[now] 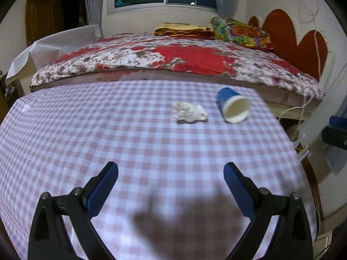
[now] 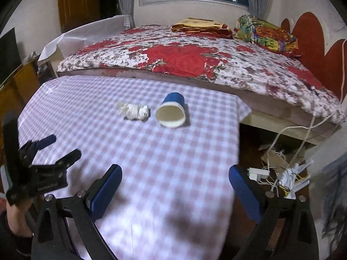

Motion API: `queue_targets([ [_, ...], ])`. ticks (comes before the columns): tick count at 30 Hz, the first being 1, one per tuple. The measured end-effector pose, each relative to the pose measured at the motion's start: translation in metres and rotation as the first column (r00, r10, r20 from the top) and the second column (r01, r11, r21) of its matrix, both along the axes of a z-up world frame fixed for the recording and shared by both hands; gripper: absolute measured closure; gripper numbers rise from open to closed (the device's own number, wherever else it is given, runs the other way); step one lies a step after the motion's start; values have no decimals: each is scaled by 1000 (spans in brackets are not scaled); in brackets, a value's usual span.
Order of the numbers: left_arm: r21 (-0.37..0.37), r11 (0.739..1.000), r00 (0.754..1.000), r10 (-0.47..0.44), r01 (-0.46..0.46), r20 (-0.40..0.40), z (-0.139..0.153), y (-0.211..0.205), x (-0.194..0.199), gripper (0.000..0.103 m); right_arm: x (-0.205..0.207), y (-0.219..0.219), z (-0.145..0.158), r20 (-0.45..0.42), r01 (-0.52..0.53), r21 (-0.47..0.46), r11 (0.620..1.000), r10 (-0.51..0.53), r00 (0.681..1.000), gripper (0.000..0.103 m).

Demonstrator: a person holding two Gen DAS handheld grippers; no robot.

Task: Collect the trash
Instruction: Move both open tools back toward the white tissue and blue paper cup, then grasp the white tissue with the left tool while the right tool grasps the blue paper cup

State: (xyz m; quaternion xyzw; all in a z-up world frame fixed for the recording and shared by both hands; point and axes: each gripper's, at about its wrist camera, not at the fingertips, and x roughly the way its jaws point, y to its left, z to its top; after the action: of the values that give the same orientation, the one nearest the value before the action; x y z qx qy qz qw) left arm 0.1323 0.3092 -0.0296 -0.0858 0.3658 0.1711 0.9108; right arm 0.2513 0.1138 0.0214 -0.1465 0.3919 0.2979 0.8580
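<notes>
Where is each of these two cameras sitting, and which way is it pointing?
Left wrist view: sits on the left gripper, looking forward over the checked table toward the bed; its own two open fingers show.
Right wrist view: sits on the right gripper, facing the same way from further right; its open fingers and the left gripper show.
Shared: the blue cup on its side, the crumpled tissue.

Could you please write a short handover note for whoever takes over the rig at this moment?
Left gripper: open, empty, above the near part of the checked table.
Right gripper: open, empty, at the table's right edge.
Crumpled white wad lies mid-table; blue paper cup lies on its side just right of it, mouth toward the cameras.
Done: nothing collected that these views show.
Left: pick up both pieces. No bin in view.
</notes>
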Motion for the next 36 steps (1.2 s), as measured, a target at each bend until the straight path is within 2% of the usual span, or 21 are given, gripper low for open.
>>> queue_targets([
  [11, 3, 1000, 999, 16, -16, -46, -31, 40, 54, 5, 87, 83, -62, -47, 27, -46, 999, -29, 998, 3],
  [16, -1, 1000, 997, -16, 16, -77, -48, 39, 81, 5, 117, 108, -91, -89, 19, -66, 998, -25, 996, 3],
  [21, -24, 999, 997, -24, 23, -74, -54, 40, 100, 5, 138, 120, -111, -110, 6, -65, 998, -13, 994, 3],
  [22, -26, 999, 997, -29, 27, -73, -55, 40, 104, 5, 141, 120, -112, -108, 4, -66, 998, -11, 994, 6],
  [24, -29, 999, 997, -40, 38, -69, -56, 38, 111, 5, 148, 117, -115, -117, -5, -59, 998, -1, 993, 29],
  [29, -38, 997, 997, -62, 60, -55, -54, 36, 140, 6, 159, 104, -110, -88, -21, -57, 998, 16, 996, 32],
  [35, -67, 995, 993, -82, 77, -80, -63, 35, 172, 10, 161, 86, -106, -74, -21, -56, 998, 17, 997, 33],
  [36, -80, 993, 992, -90, 83, -90, -67, 36, 177, 14, 161, 84, -105, -74, -22, -56, 998, 18, 997, 33],
])
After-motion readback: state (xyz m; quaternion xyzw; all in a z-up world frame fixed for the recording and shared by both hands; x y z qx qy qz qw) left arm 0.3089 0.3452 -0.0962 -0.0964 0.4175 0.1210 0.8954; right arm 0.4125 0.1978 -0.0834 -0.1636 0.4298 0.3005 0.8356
